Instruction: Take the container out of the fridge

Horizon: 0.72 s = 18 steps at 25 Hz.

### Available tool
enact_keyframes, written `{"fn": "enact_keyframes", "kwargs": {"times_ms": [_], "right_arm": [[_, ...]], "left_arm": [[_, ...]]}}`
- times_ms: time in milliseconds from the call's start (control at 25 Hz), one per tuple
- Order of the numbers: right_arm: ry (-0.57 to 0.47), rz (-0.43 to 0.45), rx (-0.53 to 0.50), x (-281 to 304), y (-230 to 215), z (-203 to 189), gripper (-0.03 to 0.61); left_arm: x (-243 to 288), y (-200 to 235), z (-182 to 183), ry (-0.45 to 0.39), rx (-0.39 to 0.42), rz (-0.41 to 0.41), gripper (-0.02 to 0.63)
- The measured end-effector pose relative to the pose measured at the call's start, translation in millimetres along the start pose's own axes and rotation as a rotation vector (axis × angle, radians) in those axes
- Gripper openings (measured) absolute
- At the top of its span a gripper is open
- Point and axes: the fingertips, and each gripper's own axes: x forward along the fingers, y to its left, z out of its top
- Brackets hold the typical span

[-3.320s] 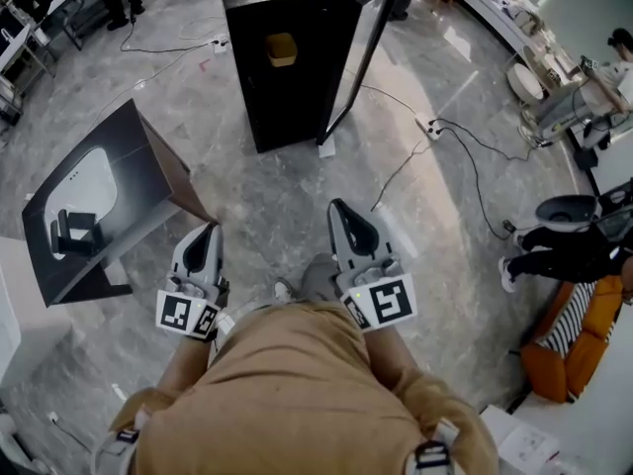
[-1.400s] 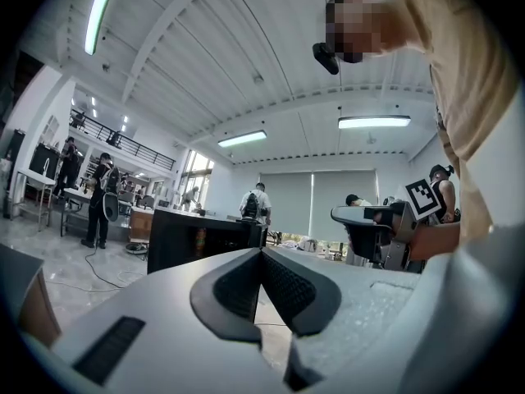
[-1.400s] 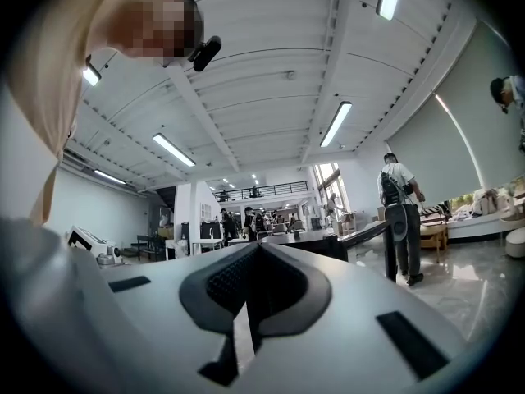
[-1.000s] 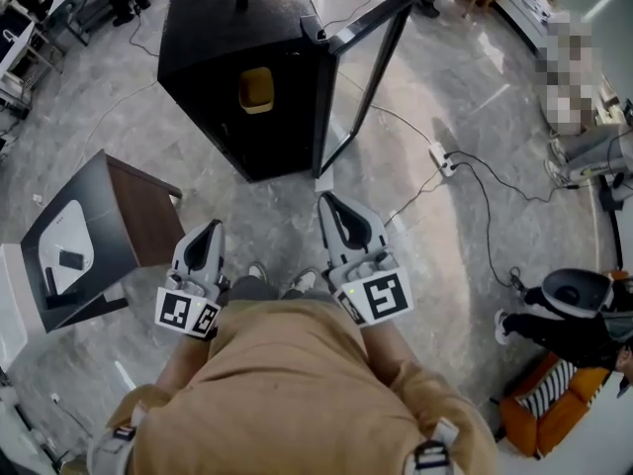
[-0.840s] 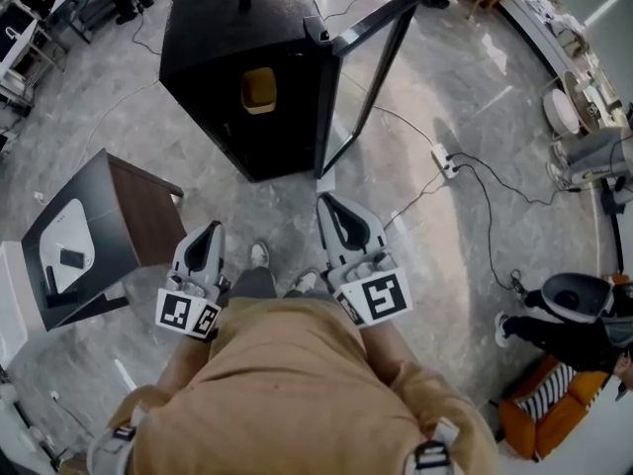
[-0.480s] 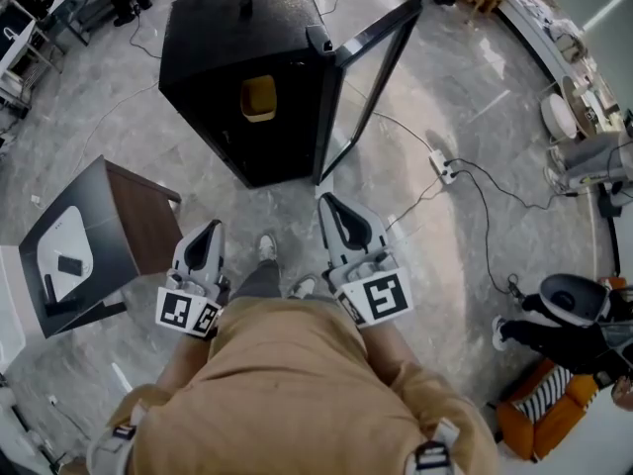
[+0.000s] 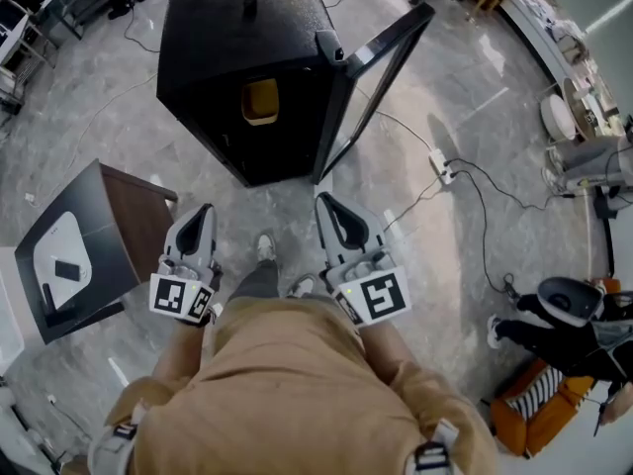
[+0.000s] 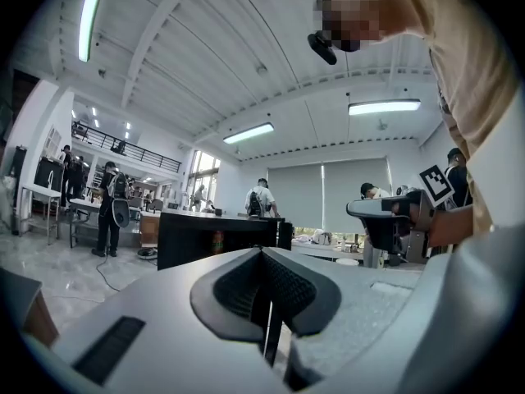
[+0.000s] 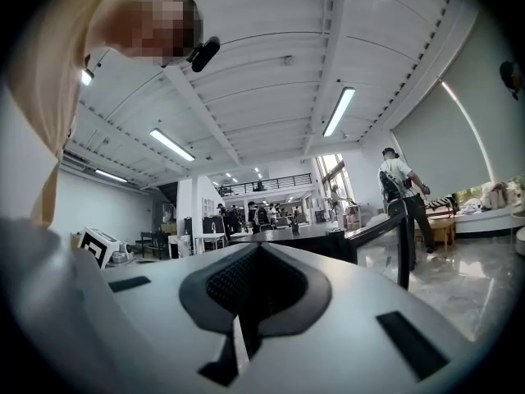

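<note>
the left gripper [image 7: 198,218] and the right gripper [image 7: 329,211] are held low in front of the person's tan shirt [image 7: 297,384], each with its jaws pressed together and nothing between them. past them is the grey floor [image 7: 287,201], with a dark little table [image 7: 79,245] off to the left and a white power strip [image 7: 442,171] to the right. farther on stands the black fridge [image 7: 237,28] with its door [image 7: 381,77] swung open, and the yellow container [image 7: 261,101] sits inside it, well apart from both grippers.
</note>
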Motion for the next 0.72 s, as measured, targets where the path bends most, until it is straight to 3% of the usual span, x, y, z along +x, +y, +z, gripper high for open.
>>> {"fn": "enact_keyframes", "kwargs": {"times_ms": [160, 720], "right_arm": [[0.017, -0.011, -0.001, 14.1, -6.0, -3.7, 0.000], [0.044, -0.093, 0.005, 28.6, -26.1, -11.8, 0.000]], "left_arm": [[21.5, 20.1, -2.8, 0.028, 0.069, 0.015, 0.002], [64.0, 37.8, -17.7, 0.071, 0.097, -0.040, 0.003]]}}
